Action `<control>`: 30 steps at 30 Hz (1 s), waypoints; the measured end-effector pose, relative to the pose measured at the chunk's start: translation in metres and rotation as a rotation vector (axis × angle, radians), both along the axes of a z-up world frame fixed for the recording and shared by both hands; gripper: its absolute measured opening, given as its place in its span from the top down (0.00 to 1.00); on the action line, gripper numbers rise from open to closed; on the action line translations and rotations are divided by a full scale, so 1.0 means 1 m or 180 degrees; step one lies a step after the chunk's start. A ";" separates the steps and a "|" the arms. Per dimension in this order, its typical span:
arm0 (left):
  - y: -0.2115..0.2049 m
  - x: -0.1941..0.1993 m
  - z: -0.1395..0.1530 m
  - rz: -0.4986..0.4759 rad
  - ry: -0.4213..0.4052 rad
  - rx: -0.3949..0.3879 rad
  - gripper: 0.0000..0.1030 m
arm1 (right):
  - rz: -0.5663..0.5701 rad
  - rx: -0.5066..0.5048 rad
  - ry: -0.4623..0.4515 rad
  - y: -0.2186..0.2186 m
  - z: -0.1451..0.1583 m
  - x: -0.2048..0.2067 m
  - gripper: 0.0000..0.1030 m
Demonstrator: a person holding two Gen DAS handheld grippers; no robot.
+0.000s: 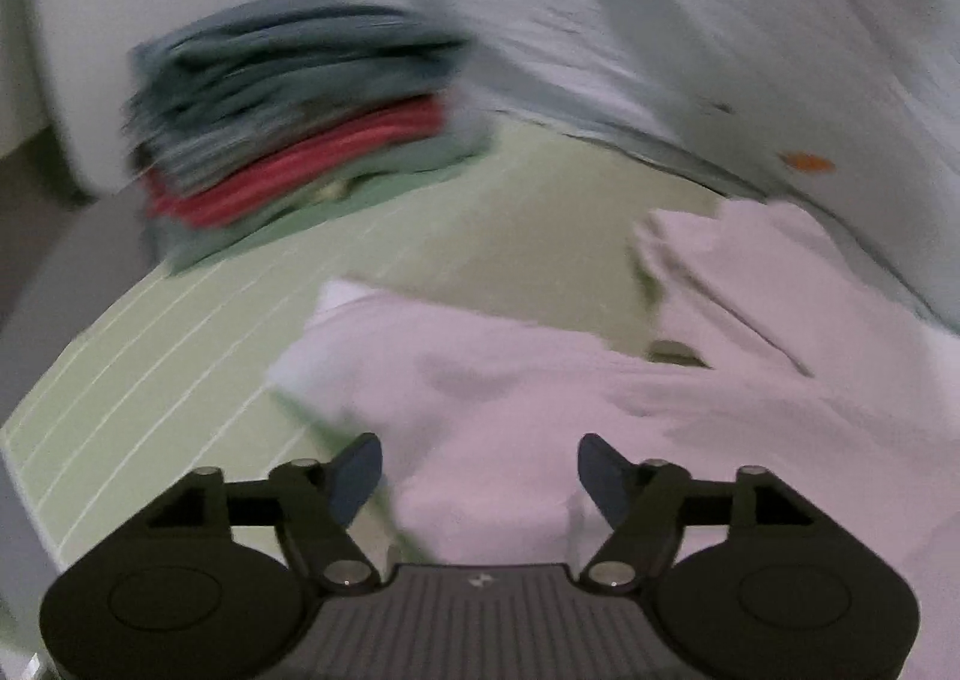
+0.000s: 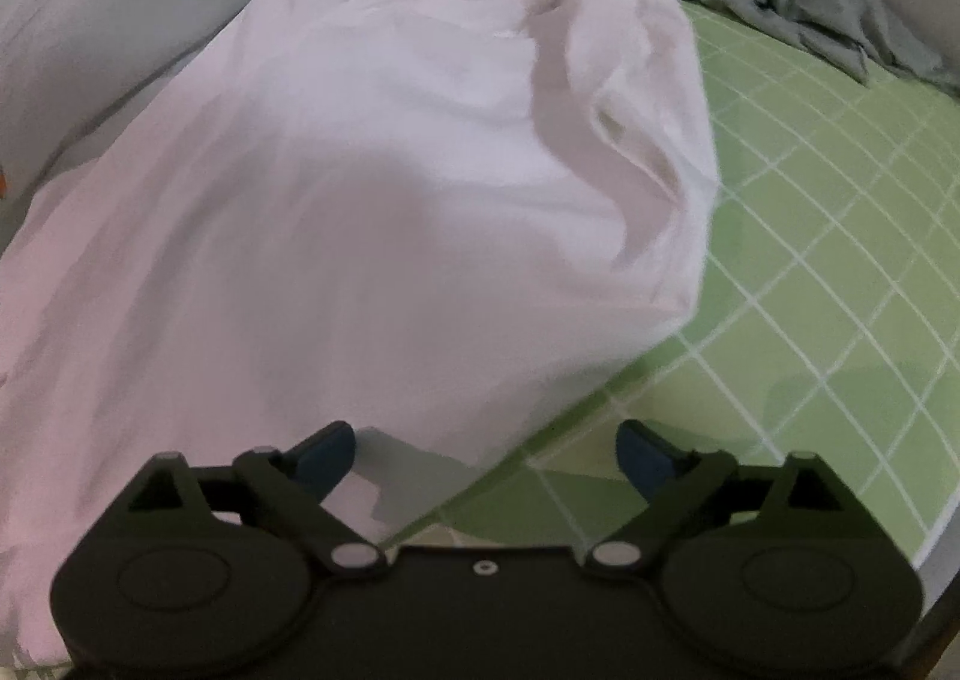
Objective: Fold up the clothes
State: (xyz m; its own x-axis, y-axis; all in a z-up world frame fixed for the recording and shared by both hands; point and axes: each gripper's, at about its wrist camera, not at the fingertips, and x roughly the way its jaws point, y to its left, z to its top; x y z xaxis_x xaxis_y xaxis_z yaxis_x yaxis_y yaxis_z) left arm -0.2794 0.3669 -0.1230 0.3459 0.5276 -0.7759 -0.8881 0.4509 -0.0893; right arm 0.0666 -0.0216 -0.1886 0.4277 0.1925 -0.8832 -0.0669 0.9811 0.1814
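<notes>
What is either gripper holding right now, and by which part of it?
Nothing. The left gripper and the right gripper both stand open above the white garment, their pads clear of the cloth.

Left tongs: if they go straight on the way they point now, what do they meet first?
Probably the pale pink cotton garment lying on the green gridded mat; the open left tongs hold nothing.

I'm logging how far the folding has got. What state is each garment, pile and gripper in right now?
Pale pink cotton garment: spread on the green grid-lined sheet, rumpled, part-folded, not held.
Stack of dark grey, red and green clothes: folded, piled neatly.
Grey-green crumpled cloth: unfolded heap.
Left gripper: fingers open, empty, above the pink garment.
Right gripper: fingers open, empty, over the garment's edge.
</notes>
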 end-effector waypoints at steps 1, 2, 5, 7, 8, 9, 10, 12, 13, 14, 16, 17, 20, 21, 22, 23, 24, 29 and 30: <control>0.000 0.008 0.000 -0.0057 0.0029 0.0005 0.26 | 0.0043 -0.0002 0.0002 0.003 0.001 0.001 0.08; 0.001 0.016 -0.001 -0.0077 0.0045 -0.0001 0.25 | 0.0088 0.0009 0.0004 0.006 0.002 0.002 0.08; 0.012 0.036 -0.008 -0.0121 0.0112 -0.0055 0.24 | 0.0143 -0.0009 -0.0094 0.007 0.008 0.002 0.06; 0.020 0.049 -0.015 -0.0130 0.0222 -0.0090 0.24 | 0.0109 -0.0056 -0.0182 0.005 0.012 0.003 0.04; 0.024 0.055 -0.018 -0.0141 0.0267 -0.0116 0.24 | 0.0066 -0.0076 -0.0191 0.002 0.012 0.004 0.04; 0.029 0.060 -0.022 -0.0157 0.0305 -0.0148 0.24 | -0.0005 -0.0090 -0.0181 -0.002 0.012 0.005 0.04; 0.034 0.065 -0.025 -0.0180 0.0332 -0.0189 0.24 | -0.0076 -0.0085 -0.0161 -0.005 0.011 0.007 0.04; 0.042 0.076 -0.033 -0.0237 0.0446 -0.0267 0.24 | -0.0226 -0.0074 -0.0114 -0.010 0.008 0.012 0.04; 0.046 0.082 -0.037 -0.0260 0.0510 -0.0299 0.24 | -0.0304 -0.0068 -0.0088 -0.013 0.006 0.015 0.04; 0.050 0.086 -0.041 -0.0269 0.0554 -0.0333 0.24 | -0.0355 -0.0066 -0.0072 -0.011 0.005 0.016 0.04; 0.058 0.091 -0.050 -0.0247 0.0590 -0.0457 0.30 | -0.0448 -0.0079 -0.0059 -0.008 0.005 0.020 0.04; 0.063 0.092 -0.054 -0.0189 0.0585 -0.0520 0.34 | -0.0467 -0.0088 -0.0059 -0.005 0.005 0.021 0.04; 0.074 0.087 -0.058 -0.0039 0.0512 -0.0646 0.60 | -0.0505 -0.0117 -0.0059 0.003 0.006 0.025 0.04; 0.076 0.083 -0.058 -0.0011 0.0448 -0.0678 0.68 | -0.0483 -0.0136 -0.0047 0.005 0.005 0.025 0.04; 0.078 0.079 -0.055 0.0001 0.0351 -0.0723 0.77 | -0.0461 -0.0155 -0.0035 0.007 0.003 0.025 0.04; 0.078 0.073 -0.052 0.0011 0.0265 -0.0753 0.82 | -0.0439 -0.0173 -0.0023 0.009 0.002 0.025 0.04; 0.076 0.067 -0.048 0.0000 0.0207 -0.0754 0.87 | -0.0402 -0.0190 0.0001 0.012 0.001 0.025 0.04; 0.047 0.034 -0.006 -0.0015 -0.0007 -0.0471 0.91 | -0.0123 -0.0276 -0.0016 0.026 0.002 0.015 0.03; 0.040 0.026 0.004 0.0009 -0.0026 -0.0385 0.92 | -0.0085 -0.0262 -0.0014 0.026 0.002 0.013 0.03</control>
